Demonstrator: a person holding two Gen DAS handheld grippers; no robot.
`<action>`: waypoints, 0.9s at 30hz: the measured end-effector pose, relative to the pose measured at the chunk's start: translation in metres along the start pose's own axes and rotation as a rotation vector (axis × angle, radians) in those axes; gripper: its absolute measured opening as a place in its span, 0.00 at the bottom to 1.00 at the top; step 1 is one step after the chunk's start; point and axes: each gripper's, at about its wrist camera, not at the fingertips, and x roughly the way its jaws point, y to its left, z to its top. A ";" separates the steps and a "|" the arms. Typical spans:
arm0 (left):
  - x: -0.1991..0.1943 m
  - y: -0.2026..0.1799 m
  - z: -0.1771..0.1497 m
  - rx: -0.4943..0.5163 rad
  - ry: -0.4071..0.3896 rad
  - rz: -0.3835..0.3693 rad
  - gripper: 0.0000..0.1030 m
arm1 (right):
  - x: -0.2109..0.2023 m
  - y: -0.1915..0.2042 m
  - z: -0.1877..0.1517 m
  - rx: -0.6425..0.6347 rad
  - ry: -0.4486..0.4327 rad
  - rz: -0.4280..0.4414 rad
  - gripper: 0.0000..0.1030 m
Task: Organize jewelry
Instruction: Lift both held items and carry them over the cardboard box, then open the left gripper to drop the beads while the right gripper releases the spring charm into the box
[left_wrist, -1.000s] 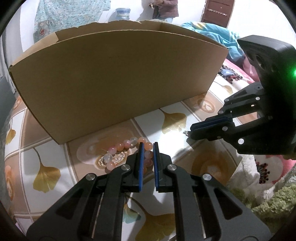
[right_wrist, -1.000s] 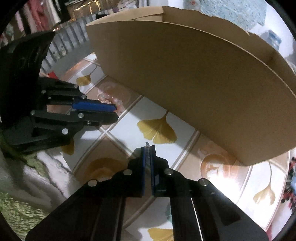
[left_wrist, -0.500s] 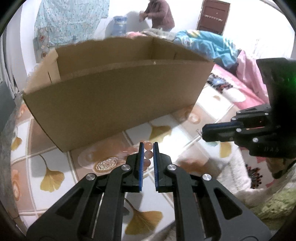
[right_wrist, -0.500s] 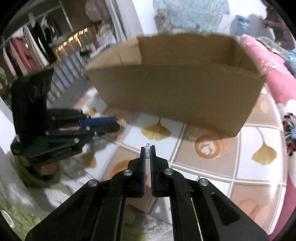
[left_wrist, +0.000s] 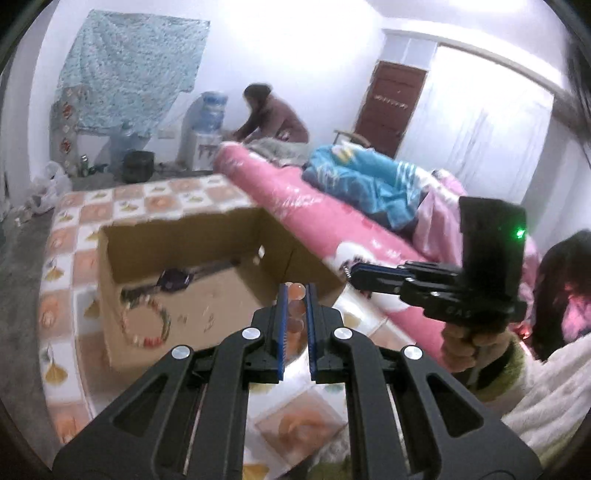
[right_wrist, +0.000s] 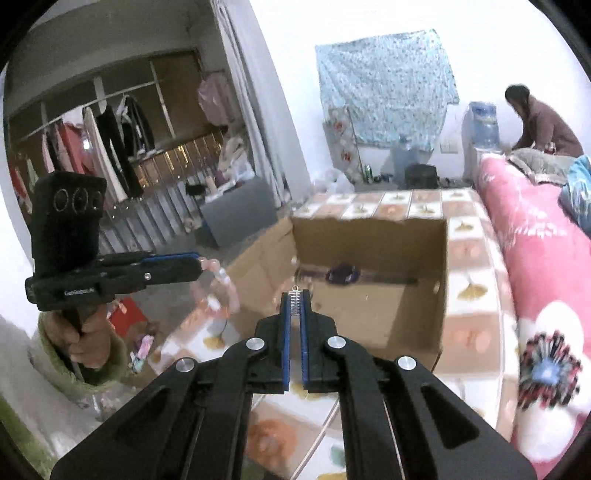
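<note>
My left gripper is shut on a pink bead bracelet and holds it up above the near edge of the open cardboard box. In the right wrist view the bracelet hangs from the left gripper. My right gripper is shut on a small silver piece of jewelry, also raised before the box. It shows at the right in the left wrist view. Inside the box lie a beaded bracelet and a dark purple item.
The box stands on a table with a ginkgo-pattern cloth. A pink bed with blue bedding runs along the right. A person bends over at the far wall by a water dispenser. Clothes racks stand at the left.
Both grippers have risen from table height to above the box rim, so the box's inside now shows. The pink bracelet has left the table in the left gripper.
</note>
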 end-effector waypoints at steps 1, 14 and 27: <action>0.006 0.001 0.006 -0.002 0.006 0.004 0.08 | 0.000 -0.005 0.006 0.006 -0.007 0.002 0.05; 0.196 0.030 0.061 -0.044 0.470 0.004 0.08 | -0.010 -0.059 0.005 0.126 -0.067 -0.058 0.05; 0.303 0.065 0.042 -0.018 0.738 0.146 0.15 | -0.002 -0.094 -0.008 0.201 -0.049 -0.049 0.05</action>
